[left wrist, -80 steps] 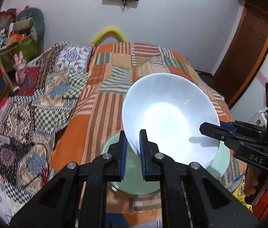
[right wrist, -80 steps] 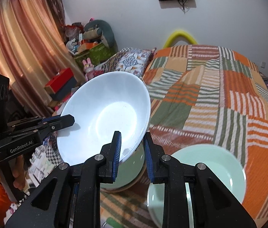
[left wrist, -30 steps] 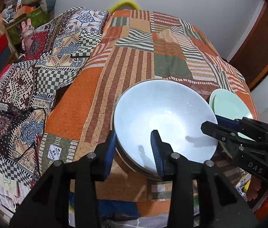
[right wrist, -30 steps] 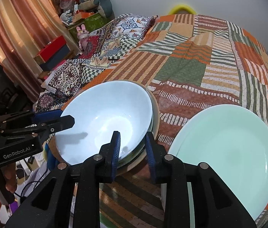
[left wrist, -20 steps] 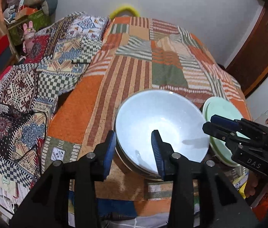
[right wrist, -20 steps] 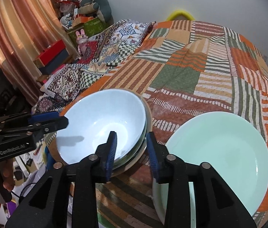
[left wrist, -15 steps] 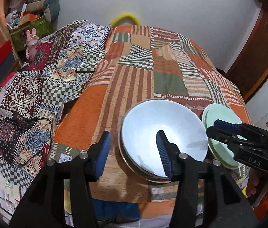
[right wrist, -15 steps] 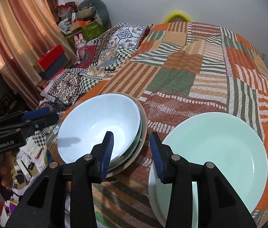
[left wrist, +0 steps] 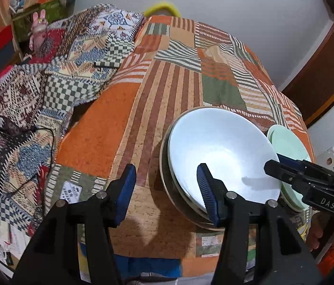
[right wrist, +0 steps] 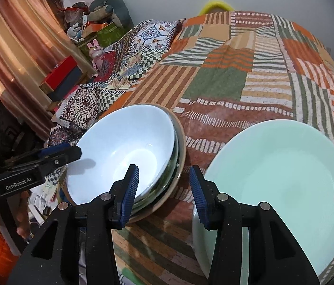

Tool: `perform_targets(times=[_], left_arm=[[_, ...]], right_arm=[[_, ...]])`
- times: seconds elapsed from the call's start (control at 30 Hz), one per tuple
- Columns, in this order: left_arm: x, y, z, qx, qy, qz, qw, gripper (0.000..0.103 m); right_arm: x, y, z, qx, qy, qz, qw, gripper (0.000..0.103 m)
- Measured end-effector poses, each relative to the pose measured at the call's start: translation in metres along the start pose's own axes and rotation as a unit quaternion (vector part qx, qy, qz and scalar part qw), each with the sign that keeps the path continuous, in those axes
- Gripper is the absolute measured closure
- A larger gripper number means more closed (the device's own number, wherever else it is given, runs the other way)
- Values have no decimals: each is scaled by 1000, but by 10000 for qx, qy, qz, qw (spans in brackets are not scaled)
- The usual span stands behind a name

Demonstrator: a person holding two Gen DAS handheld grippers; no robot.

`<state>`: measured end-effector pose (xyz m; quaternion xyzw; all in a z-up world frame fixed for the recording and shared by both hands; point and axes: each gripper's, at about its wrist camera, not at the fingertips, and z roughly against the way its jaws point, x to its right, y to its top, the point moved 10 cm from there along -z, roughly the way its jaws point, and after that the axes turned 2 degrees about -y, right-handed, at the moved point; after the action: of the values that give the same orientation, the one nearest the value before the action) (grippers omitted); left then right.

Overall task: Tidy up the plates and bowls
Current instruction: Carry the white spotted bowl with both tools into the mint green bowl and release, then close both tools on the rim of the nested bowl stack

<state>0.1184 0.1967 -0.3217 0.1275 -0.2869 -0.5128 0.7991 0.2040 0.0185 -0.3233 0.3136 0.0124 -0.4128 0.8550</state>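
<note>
White bowl (right wrist: pixel 124 152) sits nested on the stack of dishes near the bed's (left wrist: pixel 178 83) front edge, with the mint-green plate (right wrist: pixel 283 180) just beside it on your right-hand side. Your left tongs (left wrist: pixel 165 190) stand part open and empty, the bowl's near rim lying toward their right finger. Your right tongs (right wrist: pixel 163 190) are opening, nothing pinched; they straddle the gap between stack and plate. Judging by that, the plate lies nearer your right hand: its rim is just right of those fingers, so a short shift that way should bring them over its near edge.
</note>
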Motion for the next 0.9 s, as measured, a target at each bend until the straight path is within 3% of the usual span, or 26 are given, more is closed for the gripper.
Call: perform_targets(times=[0.17, 0.43, 0.57, 0.9], left_arm=[[-2, -2, -10, -97, -188, 118, 9997, 61], [-1, -6, -21, -236, -582, 366, 9974, 65], [4, -8, -26, -313, -616, 324, 9971, 72], [9, -10, -20, -266, -241, 126, 9993, 73]], right_arm=[[0, -2, -10, -116, 108, -105, 9998, 62], [1, -4, -18, -190, 324, -267, 9989, 62], [-1, -4, -19, -168, 260, -137, 9994, 62], [-1, -2, -19, -212, 27, 38, 9998, 67]])
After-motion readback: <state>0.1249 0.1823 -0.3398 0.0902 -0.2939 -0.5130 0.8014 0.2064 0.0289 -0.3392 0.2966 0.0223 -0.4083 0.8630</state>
